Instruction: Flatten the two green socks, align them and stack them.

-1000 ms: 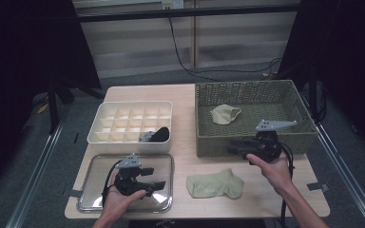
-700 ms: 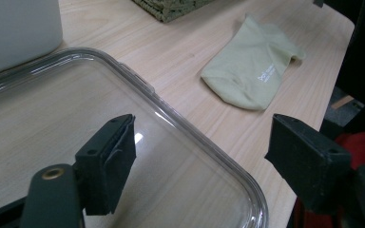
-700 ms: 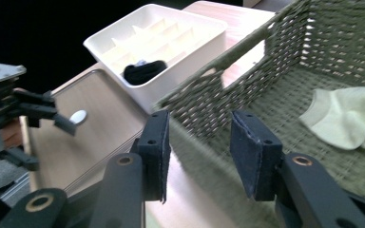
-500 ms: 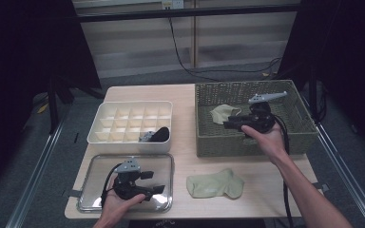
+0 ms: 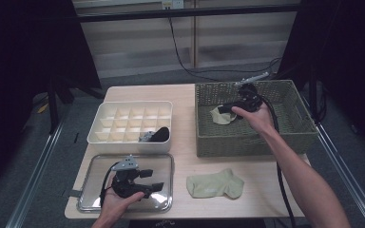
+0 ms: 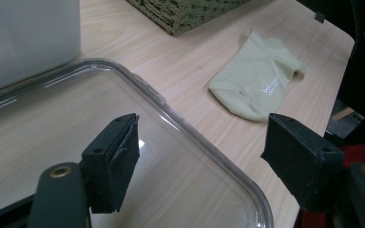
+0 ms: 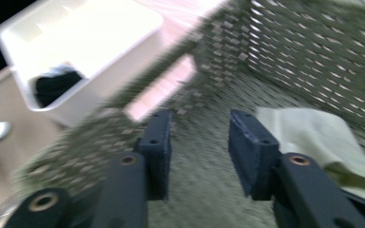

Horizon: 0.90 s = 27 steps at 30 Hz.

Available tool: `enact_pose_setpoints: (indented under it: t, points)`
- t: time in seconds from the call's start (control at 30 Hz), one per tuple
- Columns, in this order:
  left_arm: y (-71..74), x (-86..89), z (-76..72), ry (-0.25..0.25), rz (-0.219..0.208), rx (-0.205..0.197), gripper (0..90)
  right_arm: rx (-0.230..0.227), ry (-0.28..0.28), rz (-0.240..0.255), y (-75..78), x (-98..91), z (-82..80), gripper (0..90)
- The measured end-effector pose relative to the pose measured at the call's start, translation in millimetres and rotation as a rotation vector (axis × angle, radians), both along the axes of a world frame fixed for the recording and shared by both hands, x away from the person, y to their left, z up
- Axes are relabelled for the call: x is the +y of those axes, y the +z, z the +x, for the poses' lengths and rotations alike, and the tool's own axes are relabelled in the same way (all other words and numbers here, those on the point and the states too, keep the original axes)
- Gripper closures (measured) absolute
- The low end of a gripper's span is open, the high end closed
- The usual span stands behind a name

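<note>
**In the Basket, One Sock; On the Tabletop, Another**

On the tabletop (image 5: 185, 156) sit three containers. The woven basket (image 5: 285, 137) has one pale green sock in the basket (image 5: 220, 115) lying on its floor. The right hand-held gripper (image 5: 225, 109) is inside the basket, just beside that sock. Its jaws are partly apart with nothing between them, and the right gripper view is blurry.

The white divided box (image 5: 130, 126) has many small squares. One square near the front corner holds a dark rolled thing (image 5: 160, 134), with something grey beside it. The other squares look bare.

The clear lid (image 5: 95, 202) lies flat in front of the white box. The left hand-held gripper (image 5: 154, 179) rests over it with its jaws wide apart and holding nothing.

A second pale green sock (image 5: 215, 184) lies flat on the tabletop in front of the basket, near the clear lid.
</note>
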<state>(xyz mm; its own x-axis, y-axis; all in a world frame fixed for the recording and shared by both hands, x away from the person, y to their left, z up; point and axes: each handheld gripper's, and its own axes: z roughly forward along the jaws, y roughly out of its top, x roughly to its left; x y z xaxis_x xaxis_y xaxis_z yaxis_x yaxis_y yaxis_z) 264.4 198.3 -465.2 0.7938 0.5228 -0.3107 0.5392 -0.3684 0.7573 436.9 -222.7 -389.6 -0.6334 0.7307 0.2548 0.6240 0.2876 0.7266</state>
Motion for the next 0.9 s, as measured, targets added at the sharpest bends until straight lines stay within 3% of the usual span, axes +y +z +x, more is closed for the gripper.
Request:
enact_pose_setpoints:
  t: [0.17, 0.43, 0.57, 0.63, 0.73, 0.9]
  points:
    - [-1.3, 0.4, 3.6, 0.004, 0.005, 0.003, 27.8, 0.062, -0.010, -0.013, -16.5, 2.3, 24.8, 61.4]
    - [-2.0, 1.7, 7.2, 0.008, 0.006, 0.000, 28.6, 0.097, -0.013, -0.033, -31.5, 7.9, 55.9, 65.5]
    - [-2.4, 1.6, 8.1, 0.003, 0.011, -0.002, 28.8, 0.108, -0.017, -0.049, -43.1, 11.0, 64.4, 66.1]
    - [-2.5, 0.9, 7.6, 0.003, 0.011, -0.002, 28.8, 0.135, -0.025, -0.058, -49.2, 10.0, 66.7, 65.9]
    - [-2.7, 0.1, 7.7, 0.001, 0.008, 0.001, 28.8, 0.145, -0.027, -0.081, -51.0, 9.9, 68.3, 66.2]
    - [-2.7, -0.5, 8.4, 0.007, 0.001, 0.007, 28.7, 0.208, -0.032, -0.128, -59.7, 11.4, 72.9, 65.8]
